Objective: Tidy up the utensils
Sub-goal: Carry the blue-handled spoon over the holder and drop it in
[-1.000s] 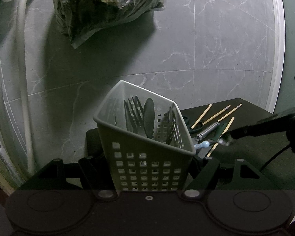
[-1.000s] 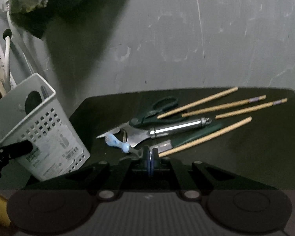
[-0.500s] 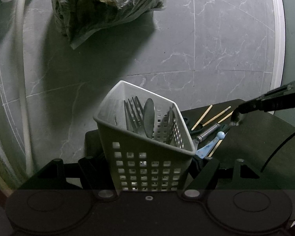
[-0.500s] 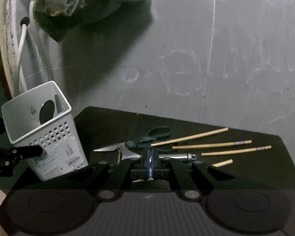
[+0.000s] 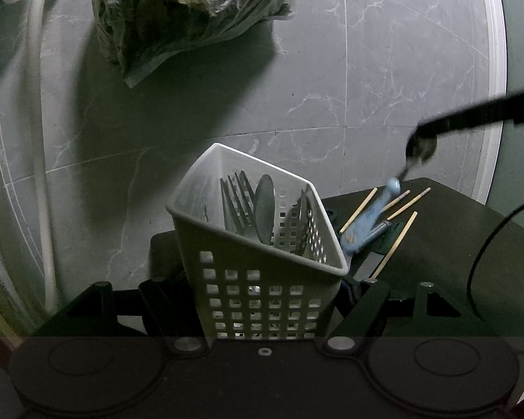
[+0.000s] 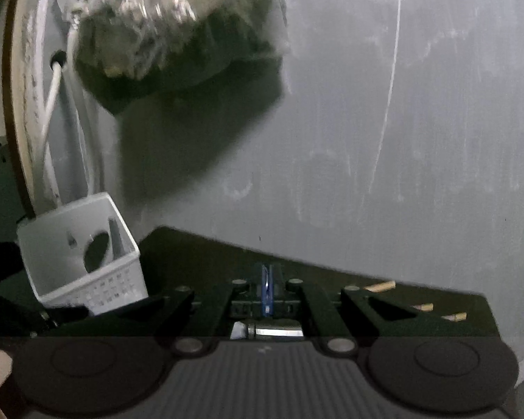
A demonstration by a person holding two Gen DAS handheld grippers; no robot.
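Blue-handled utensil (image 5: 363, 223): right gripper (image 6: 267, 295) jaws clenched on it, off the black counter (image 5: 436, 244).
Left gripper (image 5: 262, 309): grasping white perforated plastic caddy (image 5: 258, 279).
Next: drop it in the caddy, guessing.

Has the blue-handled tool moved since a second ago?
Yes. The blue-handled tool has gone up: held by the right tongs, it now hangs above the chopsticks on the dark table.

Forks (image 5: 239, 199) inside basket (image 5: 262, 279), chopsticks (image 5: 394, 237) apparently right

No text, label, brand or number can be read on anything here.
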